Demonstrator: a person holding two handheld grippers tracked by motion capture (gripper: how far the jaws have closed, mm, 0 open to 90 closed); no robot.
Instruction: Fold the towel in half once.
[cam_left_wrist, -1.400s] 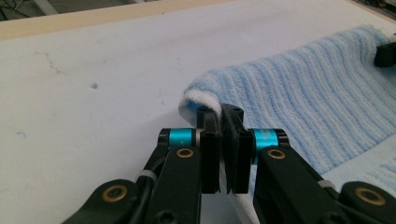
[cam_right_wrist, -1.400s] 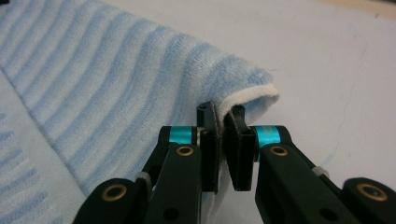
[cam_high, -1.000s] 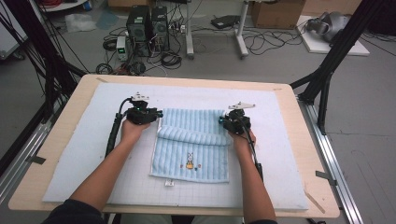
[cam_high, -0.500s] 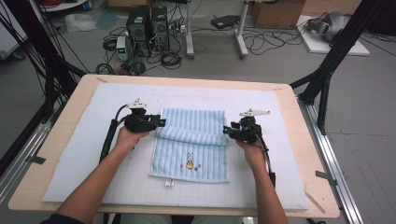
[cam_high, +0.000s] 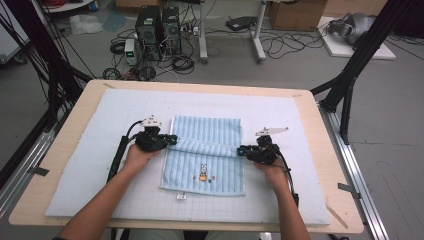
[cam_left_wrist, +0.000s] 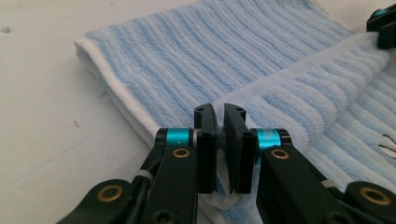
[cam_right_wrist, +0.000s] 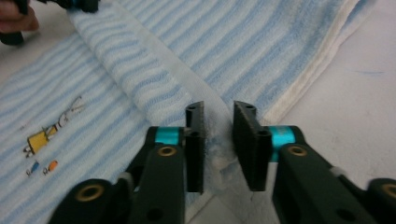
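Note:
A light blue striped towel (cam_high: 207, 172) with a small embroidered figure (cam_high: 203, 173) lies flat on the white mat (cam_high: 90, 165). A raised fold ridge (cam_high: 205, 146) runs across its middle. My left gripper (cam_high: 172, 139) is at the ridge's left end. Its jaws have just been closing and are shut on the towel's folded edge (cam_left_wrist: 280, 107), seen pinched at my left gripper (cam_left_wrist: 220, 112). My right gripper (cam_high: 241, 150) is at the ridge's right end. Its jaws have also just been closing, and towel cloth (cam_right_wrist: 154, 79) fills the gap at my right gripper (cam_right_wrist: 219, 112).
The mat covers most of a wooden table (cam_high: 320, 125). Beyond the far edge, computer towers (cam_high: 157, 27) and cables sit on the floor. Black frame posts (cam_high: 357, 65) stand at both sides, and metal rails (cam_high: 360, 175) run along the table.
Both grippers have come from the towel's far corners back toward me to the ends of the middle ridge. Their jaws opened on the way and have now closed on the cloth.

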